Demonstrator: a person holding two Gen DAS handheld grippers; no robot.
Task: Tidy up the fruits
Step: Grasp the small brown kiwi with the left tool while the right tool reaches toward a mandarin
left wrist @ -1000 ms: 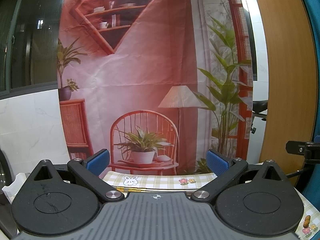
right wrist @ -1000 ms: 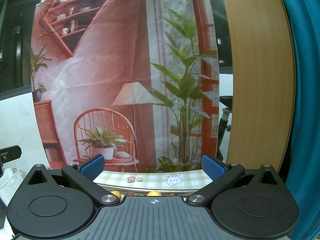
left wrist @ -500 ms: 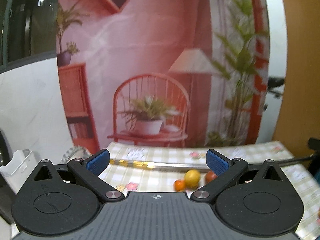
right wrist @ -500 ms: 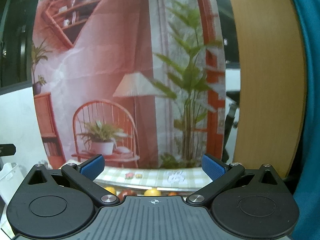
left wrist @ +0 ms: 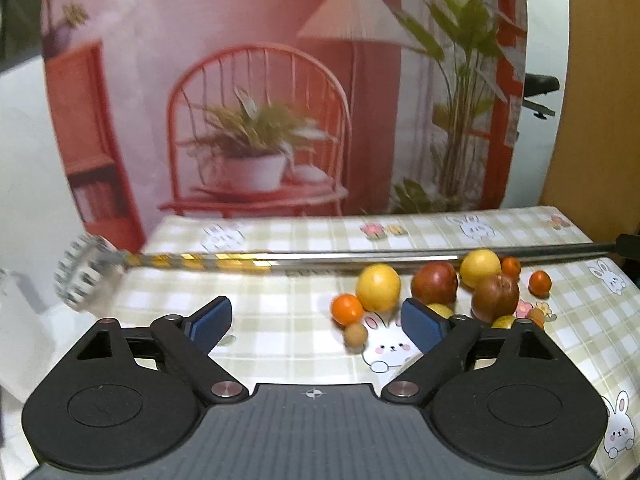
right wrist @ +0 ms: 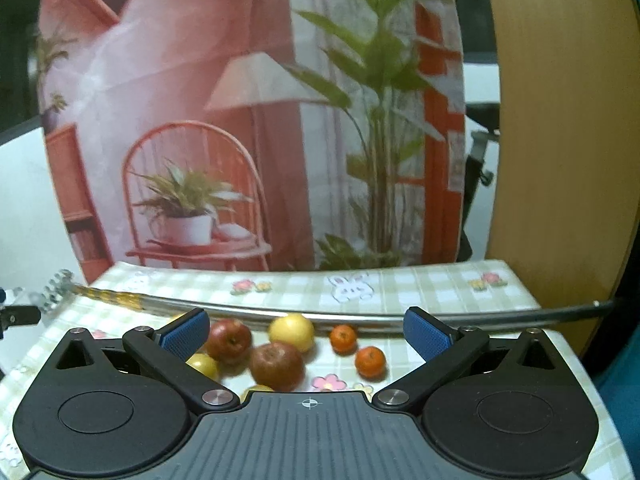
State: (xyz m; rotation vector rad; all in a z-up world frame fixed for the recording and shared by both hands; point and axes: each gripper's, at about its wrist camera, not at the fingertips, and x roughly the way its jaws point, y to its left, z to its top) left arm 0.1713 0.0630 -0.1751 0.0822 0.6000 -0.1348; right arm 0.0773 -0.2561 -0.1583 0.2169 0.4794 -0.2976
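Step in hand, as judged: approach, nothing picked yet. Your left gripper (left wrist: 316, 322) has its blue pads apart with only tablecloth between them; the jaws have just been closing a little from full width. Your right gripper (right wrist: 306, 336) stands wide apart, also empty.

The loose fruits sit on the green-and-cream checked tablecloth (left wrist: 280, 320), just in front of a long metal rod with a yellow-striped section (left wrist: 320, 258): a large yellow round fruit (left wrist: 378, 287), a small orange mandarin (left wrist: 347, 309), a dark red apple (left wrist: 435, 283), a small tan round fruit (left wrist: 355, 334) and others clustered to the right.

No bowl or tray shows, so you cannot tell where the fruit goes. Next move likely calls for lining one claw over a single fruit, clear of its neighbours.

Versus a second ago: both views then showed mostly the printed backdrop; now both tip down onto the table and fruit.
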